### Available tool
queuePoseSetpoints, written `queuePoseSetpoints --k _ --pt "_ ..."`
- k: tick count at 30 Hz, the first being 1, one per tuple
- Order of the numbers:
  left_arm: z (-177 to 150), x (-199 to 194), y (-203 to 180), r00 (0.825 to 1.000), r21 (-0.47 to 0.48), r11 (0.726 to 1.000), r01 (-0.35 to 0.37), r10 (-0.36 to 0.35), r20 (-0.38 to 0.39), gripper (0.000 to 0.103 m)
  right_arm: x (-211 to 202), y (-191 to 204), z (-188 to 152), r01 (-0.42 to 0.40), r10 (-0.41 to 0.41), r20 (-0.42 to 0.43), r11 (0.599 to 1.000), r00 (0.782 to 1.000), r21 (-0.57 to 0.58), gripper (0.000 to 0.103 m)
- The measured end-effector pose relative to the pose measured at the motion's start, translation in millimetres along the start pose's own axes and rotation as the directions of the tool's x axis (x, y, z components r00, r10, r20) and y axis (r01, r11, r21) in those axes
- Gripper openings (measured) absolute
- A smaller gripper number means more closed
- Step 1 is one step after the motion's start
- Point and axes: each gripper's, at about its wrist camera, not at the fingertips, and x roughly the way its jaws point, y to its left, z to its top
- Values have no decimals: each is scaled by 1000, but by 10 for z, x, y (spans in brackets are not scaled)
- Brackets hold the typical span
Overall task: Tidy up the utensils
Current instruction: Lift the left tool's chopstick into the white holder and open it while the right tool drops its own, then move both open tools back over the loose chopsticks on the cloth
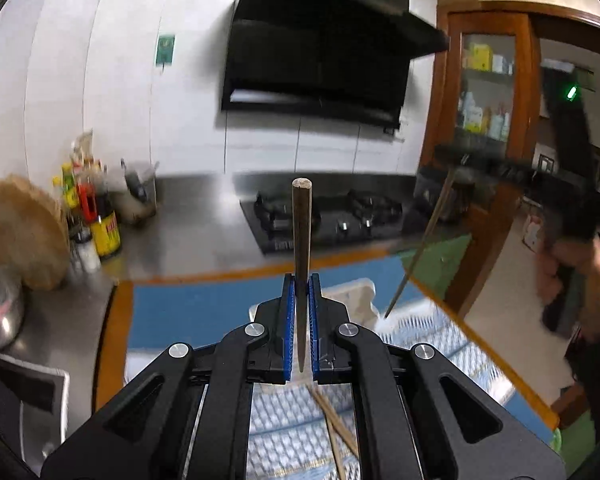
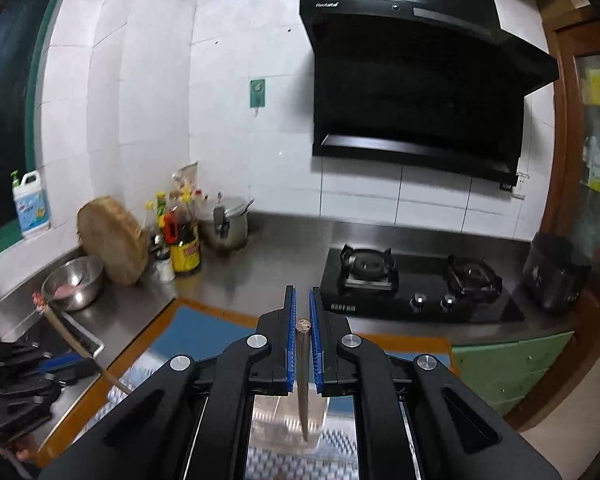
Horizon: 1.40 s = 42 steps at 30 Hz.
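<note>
The left gripper (image 1: 300, 284) is clamped on a dark chopstick (image 1: 301, 232), which stands upright between its blue pads, thick end uppermost, in front of the gas stove (image 1: 332, 216). The right gripper (image 2: 302, 300) likewise grips a second chopstick (image 2: 302, 360), held upright before the same stove.

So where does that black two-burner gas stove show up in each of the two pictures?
Left wrist view: the black two-burner gas stove sits at centre, just behind the dark wooden chopstick standing in the left gripper.
Right wrist view: the stove lies right of centre, beyond the right gripper.
Shared landmark: the black range hood hangs on the white tiled wall above the stove in both.
</note>
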Motion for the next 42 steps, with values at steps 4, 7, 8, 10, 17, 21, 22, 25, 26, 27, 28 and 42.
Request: queuePoseSetpoints --k 4,7,8,10,17,21,22,25,26,27,28,42 --pt "213 126 -8 999 14 999 -35 35 31 5 319 -33 -65 18 -18 -29 1000 999 8 7" --pt "257 288 29 998 6 999 -52 51 27 5 555 -62 -235 17 -16 -79 1000 997 19 7" --pt "246 367 47 999 -2 999 -51 51 16 5 620 -67 -308 16 -15 -95 1000 995 17 7" --pt "198 508 90 999 -22 999 -47 47 -2 5 713 -72 -429 12 -10 -123 1000 992 11 7" --pt "-29 893 210 996 -42 997 -59 56 -76 6 754 -52 -596 5 -8 -146 1000 989 -23 10" --pt "-69 966 219 993 -37 996 -76 72 -94 6 648 -45 -603 5 -10 -131 999 991 -34 28" --pt "-69 970 217 992 -34 996 -80 76 -96 6 608 -44 -600 7 -12 -125 999 992 -38 31" --pt "-53 923 196 991 -20 994 -109 107 -82 7 418 -20 -627 17 -24 -112 998 993 -65 34" --pt "-39 897 200 991 -20 994 -108 106 -77 7 347 -13 -650 17 -25 -110 997 994 -69 35" --pt "-35 865 203 992 -25 994 -106 104 -75 7 239 -3 -703 14 -22 -110 997 994 -74 36" --pt "-30 799 208 993 -33 994 -103 101 -68 7 161 -1 -751 13 -21 -112 997 994 -73 37" --pt "-789 -248 68 994 -24 996 -90 88 -59 8 -625 359 -2515 -72 72 -362 997 929 13 38"
